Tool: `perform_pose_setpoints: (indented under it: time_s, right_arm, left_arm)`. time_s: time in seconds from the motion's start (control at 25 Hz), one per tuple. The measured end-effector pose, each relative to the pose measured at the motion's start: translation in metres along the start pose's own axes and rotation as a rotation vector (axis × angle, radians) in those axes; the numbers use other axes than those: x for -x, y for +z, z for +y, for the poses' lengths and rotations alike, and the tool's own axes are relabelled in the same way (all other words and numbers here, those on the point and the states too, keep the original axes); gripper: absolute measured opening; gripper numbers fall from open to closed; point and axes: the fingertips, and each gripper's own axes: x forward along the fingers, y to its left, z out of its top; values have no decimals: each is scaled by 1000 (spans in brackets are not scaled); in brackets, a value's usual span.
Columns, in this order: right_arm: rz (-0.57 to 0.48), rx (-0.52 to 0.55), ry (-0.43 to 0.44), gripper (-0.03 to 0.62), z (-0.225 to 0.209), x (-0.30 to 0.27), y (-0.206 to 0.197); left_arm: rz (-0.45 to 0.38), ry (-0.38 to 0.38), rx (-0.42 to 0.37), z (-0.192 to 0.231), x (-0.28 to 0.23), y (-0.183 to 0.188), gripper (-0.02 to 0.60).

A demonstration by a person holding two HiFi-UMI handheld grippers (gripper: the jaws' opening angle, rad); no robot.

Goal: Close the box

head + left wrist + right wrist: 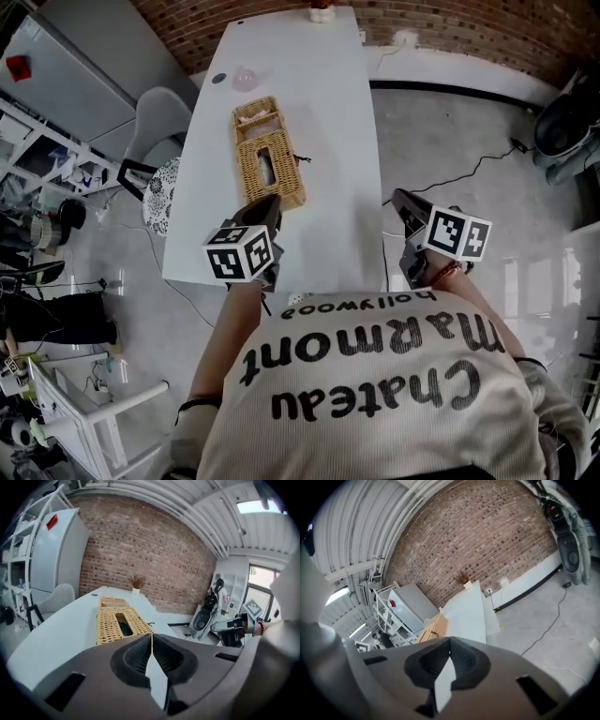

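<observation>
Nearest the head camera is the person's white ribbed shirt with dark lettering [375, 375], filling the bottom of that view. Just beyond it, the left gripper [271, 200] is held over the near part of the long white table [323, 103], and its tip covers the near end of the tan woven wicker box [271, 167]. In the left gripper view that gripper's [152, 636] jaws are pressed together with nothing between them, and the box [119, 624] lies straight ahead. The right gripper [400, 198] hangs off the table's right edge over the grey floor. Its [449, 640] jaws also meet, empty.

The box lies lengthwise on the table's left half, with a slot in its top. A smaller wicker section [256, 114] touches its far end. A small black item [302, 157] sits just beside the box's right side, and a pale pink rounded thing [245, 80] is beyond it. A grey chair [161, 117] stands at the table's left. A black cable [469, 174] trails across the floor on the right.
</observation>
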Motion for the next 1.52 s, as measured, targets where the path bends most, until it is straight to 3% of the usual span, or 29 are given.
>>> perform_pose_setpoints:
  time_s: [0.28,0.56,0.8,1.0,1.52]
  right_arm:
    - [153,5,108,3,27,-21,-36]
    - [219,0,254,3,71,-30,-65]
    - [213,180,300,3,94,-27,-79]
    - [201,319,329,3,110,-24,-80]
    - [305,356,344,3,114,-37,-124]
  left_arm:
    - [-119,69,189,-8,44,-19,3]
    - [-188,172,298,-12,96,-41,3]
    - [-289,264,280,-17,138,-38,3]
    - [-274,330,278,-20,156,-58,3]
    - [-248,400,357,-7,179,-108,3]
